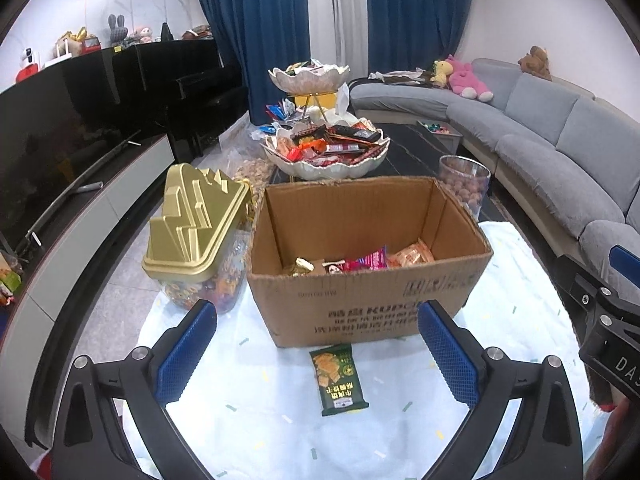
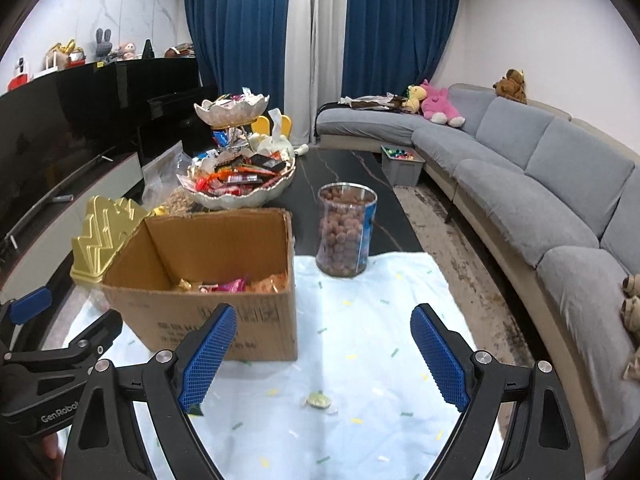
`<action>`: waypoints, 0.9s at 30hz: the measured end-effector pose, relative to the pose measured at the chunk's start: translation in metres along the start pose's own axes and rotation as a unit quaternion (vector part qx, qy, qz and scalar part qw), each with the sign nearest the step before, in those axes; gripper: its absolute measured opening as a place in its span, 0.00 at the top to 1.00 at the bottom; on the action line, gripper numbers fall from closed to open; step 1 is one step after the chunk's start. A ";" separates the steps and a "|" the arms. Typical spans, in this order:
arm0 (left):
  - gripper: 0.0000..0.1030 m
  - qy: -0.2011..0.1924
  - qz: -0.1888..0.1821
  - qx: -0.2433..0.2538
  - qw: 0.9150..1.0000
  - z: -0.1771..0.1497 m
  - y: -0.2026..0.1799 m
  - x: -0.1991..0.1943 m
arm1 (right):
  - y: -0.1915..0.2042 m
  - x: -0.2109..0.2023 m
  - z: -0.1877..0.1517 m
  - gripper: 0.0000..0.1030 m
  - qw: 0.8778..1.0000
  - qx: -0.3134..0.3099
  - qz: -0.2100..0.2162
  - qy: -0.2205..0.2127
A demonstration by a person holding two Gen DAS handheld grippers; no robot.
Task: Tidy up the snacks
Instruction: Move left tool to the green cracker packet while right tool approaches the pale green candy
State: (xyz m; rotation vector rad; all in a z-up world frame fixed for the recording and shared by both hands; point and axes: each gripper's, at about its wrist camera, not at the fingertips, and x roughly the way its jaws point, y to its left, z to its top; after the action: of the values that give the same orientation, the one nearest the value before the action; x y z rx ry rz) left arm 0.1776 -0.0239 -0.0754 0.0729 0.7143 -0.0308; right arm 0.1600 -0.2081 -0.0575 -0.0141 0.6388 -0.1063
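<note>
An open cardboard box (image 1: 360,304) stands on the pale blue cloth (image 1: 520,320) with several snack packets (image 1: 360,262) inside; it also shows in the right wrist view (image 2: 224,316). A green snack packet (image 1: 338,378) lies flat on the cloth in front of the box, between the fingers of my left gripper (image 1: 316,344), which is open and empty above it. My right gripper (image 2: 322,344) is open and empty; a small gold-green wrapped candy (image 2: 318,400) lies on the cloth between and below its fingers.
A gold-lidded clear candy jar (image 1: 200,236) stands left of the box. A clear jar of brown balls (image 2: 346,232) stands behind it to the right. A two-tier shell dish of snacks (image 1: 326,148) sits farther back. A grey sofa (image 2: 540,184) curves along the right.
</note>
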 end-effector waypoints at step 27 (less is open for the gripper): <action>0.01 0.028 -0.004 -0.013 1.000 -0.082 -0.017 0.065 | -0.002 0.045 -0.083 0.13 1.000 -0.008 -0.007 0.014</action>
State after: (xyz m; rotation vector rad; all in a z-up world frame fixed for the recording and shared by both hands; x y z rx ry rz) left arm 0.1717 -0.0350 -0.1808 0.0465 0.7716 -0.0265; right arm 0.1462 -0.2130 -0.1507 -0.0321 0.6668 -0.1151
